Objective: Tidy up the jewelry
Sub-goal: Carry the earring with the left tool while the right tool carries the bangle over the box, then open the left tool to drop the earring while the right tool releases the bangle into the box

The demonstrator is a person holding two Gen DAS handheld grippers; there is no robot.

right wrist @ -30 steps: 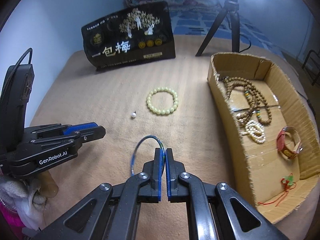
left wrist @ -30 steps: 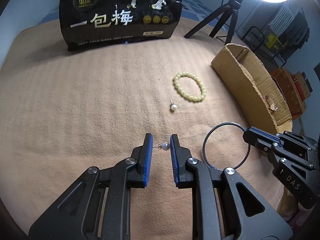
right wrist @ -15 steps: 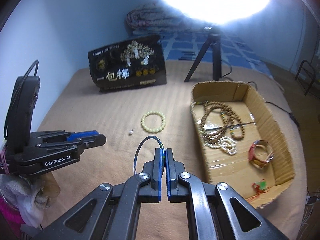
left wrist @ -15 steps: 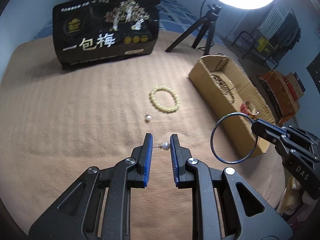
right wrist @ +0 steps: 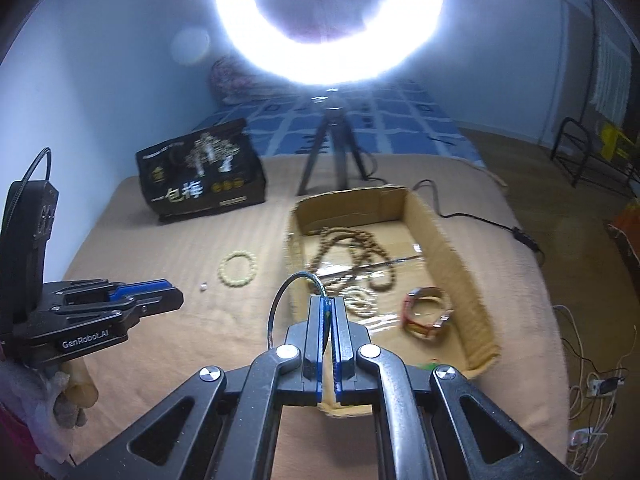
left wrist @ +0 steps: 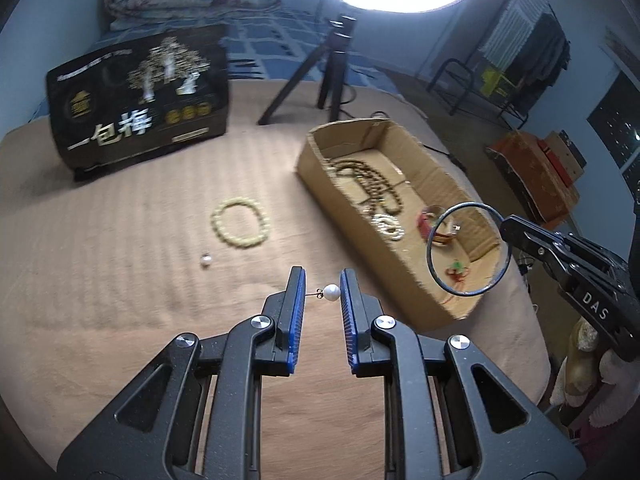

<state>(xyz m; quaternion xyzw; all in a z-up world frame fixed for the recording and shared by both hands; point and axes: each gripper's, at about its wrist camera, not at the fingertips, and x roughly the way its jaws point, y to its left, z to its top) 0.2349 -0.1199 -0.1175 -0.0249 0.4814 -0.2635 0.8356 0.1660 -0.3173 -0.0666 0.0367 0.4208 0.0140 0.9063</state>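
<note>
My left gripper is shut on a pearl stud earring, its post and pearl spanning the narrow gap between the pads, lifted above the tan cloth. My right gripper is shut on a thin dark metal bangle, seen as a hoop hanging over the cardboard box in the left wrist view. On the cloth lie a yellow bead bracelet and a second pearl earring. Inside the box are wooden bead necklaces, a pearl bracelet and a watch.
A black snack bag stands at the back of the cloth. A tripod with a bright ring light stands behind the box. A cable runs off to the right. The cloth's right edge drops off beyond the box.
Both grippers have risen and swung toward the box, each keeping its grip. The bangle, earlier over the cloth left of the box, now hangs over the box.
</note>
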